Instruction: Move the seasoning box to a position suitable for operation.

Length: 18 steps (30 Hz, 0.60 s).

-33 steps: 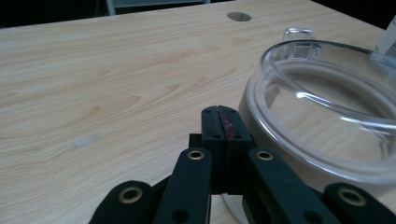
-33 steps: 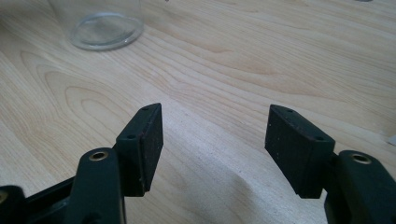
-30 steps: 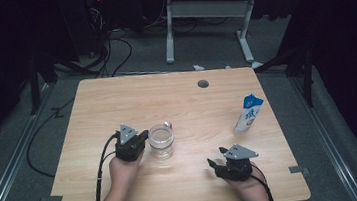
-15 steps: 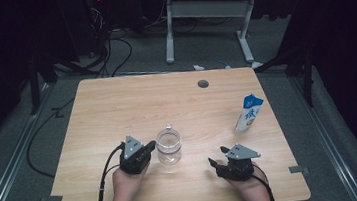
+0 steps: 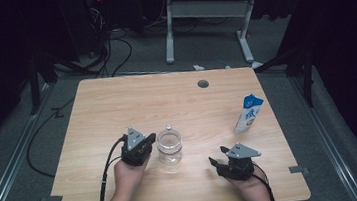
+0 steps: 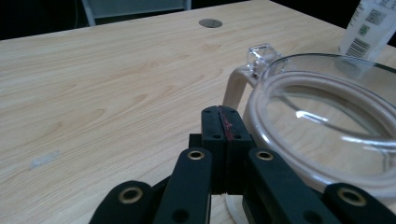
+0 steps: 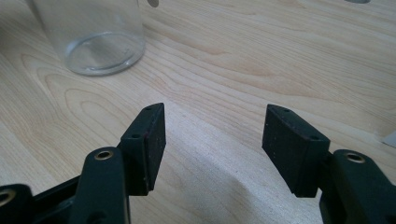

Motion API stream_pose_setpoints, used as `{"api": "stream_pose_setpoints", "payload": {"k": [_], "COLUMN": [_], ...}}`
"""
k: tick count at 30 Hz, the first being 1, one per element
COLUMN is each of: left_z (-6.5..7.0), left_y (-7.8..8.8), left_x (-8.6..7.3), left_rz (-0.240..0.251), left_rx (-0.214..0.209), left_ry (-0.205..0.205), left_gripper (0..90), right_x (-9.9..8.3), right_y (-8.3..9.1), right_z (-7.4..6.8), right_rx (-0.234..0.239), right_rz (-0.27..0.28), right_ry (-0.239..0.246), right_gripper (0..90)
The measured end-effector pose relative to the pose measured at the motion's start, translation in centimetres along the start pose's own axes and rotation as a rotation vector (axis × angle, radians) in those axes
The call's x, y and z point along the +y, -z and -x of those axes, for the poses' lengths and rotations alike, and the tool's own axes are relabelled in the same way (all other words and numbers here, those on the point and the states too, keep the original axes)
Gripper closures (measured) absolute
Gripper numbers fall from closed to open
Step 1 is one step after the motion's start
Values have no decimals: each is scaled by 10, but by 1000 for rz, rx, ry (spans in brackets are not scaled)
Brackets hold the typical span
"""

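Glass jar (image 5: 169, 145) stands upright near the table's (image 5: 116, 102) front middle, just beside the left gripper (image 5: 147, 143), whose jaws are pressed together with nothing between. The left gripper view shows the jar's clear rim and lid knob close up. The right gripper (image 5: 218, 162), well apart, holds its jaws wide, having just narrowed slightly around bare wood. One milk carton (image 5: 248, 114) stands farther right; one jar, two grippers.

Counter (image 5: 117, 107) light wood grain; jar (image 5: 170, 146) clear, colourless glass; carton (image 5: 248, 114) white with blue print; each hand-held gripper black, left (image 6: 223, 122) showing a red streak on one pad.
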<state>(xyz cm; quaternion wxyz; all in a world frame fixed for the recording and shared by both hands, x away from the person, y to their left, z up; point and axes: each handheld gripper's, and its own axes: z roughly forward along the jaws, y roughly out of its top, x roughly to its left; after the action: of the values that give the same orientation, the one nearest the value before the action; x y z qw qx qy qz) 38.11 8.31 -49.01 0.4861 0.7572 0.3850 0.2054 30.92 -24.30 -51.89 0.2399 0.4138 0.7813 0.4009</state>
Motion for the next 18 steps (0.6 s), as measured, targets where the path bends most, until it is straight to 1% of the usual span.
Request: {"api": "stream_pose_setpoints", "payload": {"k": [1, 3, 6, 7, 10, 11, 12, 13, 14, 15, 18], "left_z": [1, 1, 5, 7, 15, 18, 21, 24, 27, 28, 27], "left_y": [0, 1, 4, 6, 11, 12, 14, 15, 16, 17, 15], "left_x": [0, 0, -2, -3, -6, -7, -8, -9, -9, -10, -9], "left_rz": [3, 2, 3, 1, 5, 7, 8, 8, 10, 10, 8], "left_rx": [4, -8, -12, -25, -37, -36, -44, -43, -51, -50, -40], "left_ry": [1, 13, 3, 4, 7, 4, 3, -3, -12, -20, -17], "left_gripper": [900, 900, 900, 900, 900, 900, 900, 900, 900, 900, 900], "right_x": [0, 0, 0, 0, 0, 0, 0, 0, 0, 0, 0], "right_y": [0, 1, 1, 1, 1, 1, 0, 0, 0, 0, 0], "right_z": [0, 1, 1, 2, 1, 1, 1, 1, 1, 1, 0], "right_rx": [1, 2, 2, 2, 3, 4, 4, 5, 5, 5, 9], "right_rz": [1, 5, 7, 6, 6, 5, 4, 4, 3, 3, 2], "right_ry": [-1, -3, -7, -8, -9, -8, -9, -9, -8, -8, -11], "right_gripper": [396, 395, 395, 395, 395, 395, 394, 395, 394, 395, 395]}}
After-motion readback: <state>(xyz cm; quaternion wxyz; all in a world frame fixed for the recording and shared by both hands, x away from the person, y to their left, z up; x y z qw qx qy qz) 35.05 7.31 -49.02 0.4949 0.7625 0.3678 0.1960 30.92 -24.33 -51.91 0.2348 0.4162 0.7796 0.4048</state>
